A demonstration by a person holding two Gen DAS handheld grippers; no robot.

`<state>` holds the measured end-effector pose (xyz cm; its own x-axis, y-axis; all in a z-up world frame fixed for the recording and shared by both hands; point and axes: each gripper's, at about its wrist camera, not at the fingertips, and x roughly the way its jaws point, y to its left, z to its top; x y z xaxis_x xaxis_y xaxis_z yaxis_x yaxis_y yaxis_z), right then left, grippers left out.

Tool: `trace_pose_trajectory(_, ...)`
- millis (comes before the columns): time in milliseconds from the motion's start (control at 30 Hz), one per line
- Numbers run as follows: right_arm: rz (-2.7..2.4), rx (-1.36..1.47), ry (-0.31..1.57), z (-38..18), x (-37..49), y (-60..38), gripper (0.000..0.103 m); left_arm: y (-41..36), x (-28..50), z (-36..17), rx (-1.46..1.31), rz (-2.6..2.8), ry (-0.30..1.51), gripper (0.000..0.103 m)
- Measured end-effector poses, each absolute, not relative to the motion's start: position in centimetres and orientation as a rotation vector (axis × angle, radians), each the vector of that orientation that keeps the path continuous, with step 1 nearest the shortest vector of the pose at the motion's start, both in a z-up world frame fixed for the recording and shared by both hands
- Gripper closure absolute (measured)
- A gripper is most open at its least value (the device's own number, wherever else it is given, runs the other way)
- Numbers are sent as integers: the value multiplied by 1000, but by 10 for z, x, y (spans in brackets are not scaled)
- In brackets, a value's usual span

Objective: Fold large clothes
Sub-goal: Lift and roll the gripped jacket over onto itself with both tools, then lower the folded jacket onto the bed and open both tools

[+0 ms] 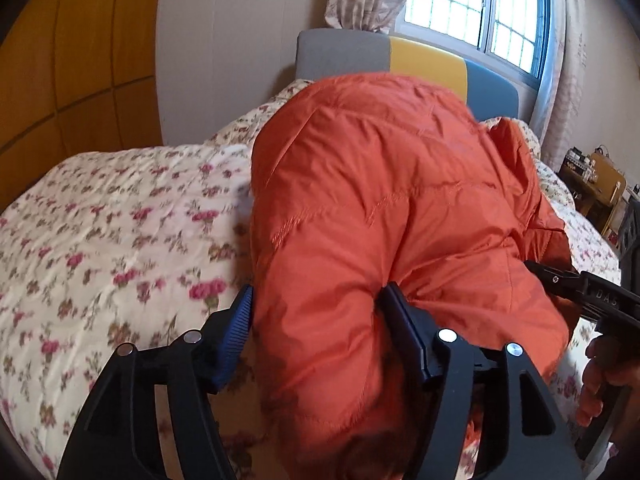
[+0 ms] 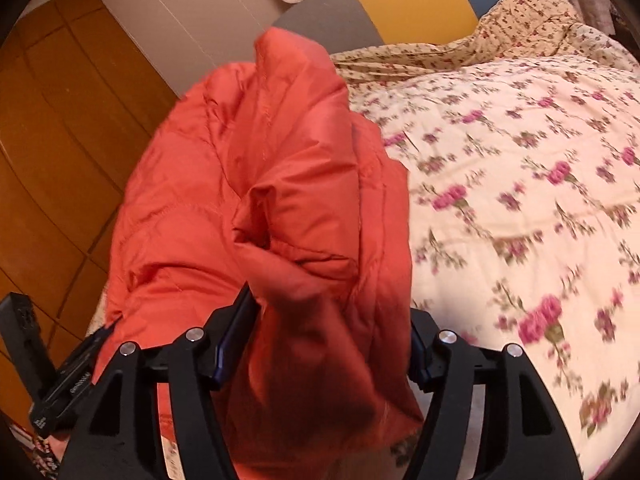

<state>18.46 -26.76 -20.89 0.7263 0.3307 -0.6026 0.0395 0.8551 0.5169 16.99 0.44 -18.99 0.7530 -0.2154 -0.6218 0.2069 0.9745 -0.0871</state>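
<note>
The orange jacket [image 1: 380, 200] was bunched over the flowered bed [image 1: 120, 220]; a thick fold was straddled by each spread tool, left [image 1: 316, 320] and right [image 2: 332, 340], seemingly for release.

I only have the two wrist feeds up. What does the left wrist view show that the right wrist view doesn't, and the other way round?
Left wrist only: the window with curtains, a wooden chair past the bed's far side, and the right gripper with the hand holding it.

Right wrist only: the bunched-up quilt edge by the headboard, and the left gripper seen from the side at the lower left.

Both: the orange jacket lying between each gripper's wide-set fingers, the floral quilt, the grey, yellow and blue headboard and the wooden wardrobe.
</note>
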Motion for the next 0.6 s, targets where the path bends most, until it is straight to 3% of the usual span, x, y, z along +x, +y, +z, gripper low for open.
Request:
trace_pose_trajectory(233,68,431,787,-201,174,-252,31,-4,167,-189,37,-184,725,37)
trace_pose_trajectory(267,53,408,783,-196,170,-250,31,-3,164,-185,37,-173,737,35)
trace_pose_trajectory(333,34,382,775,-187,160,-247,27,-1,157,-181,37,-129,749,11)
trace_pose_trajectory(600,33,343,735,-159,108,-229,4,7,114,-167,42,-35,756,3)
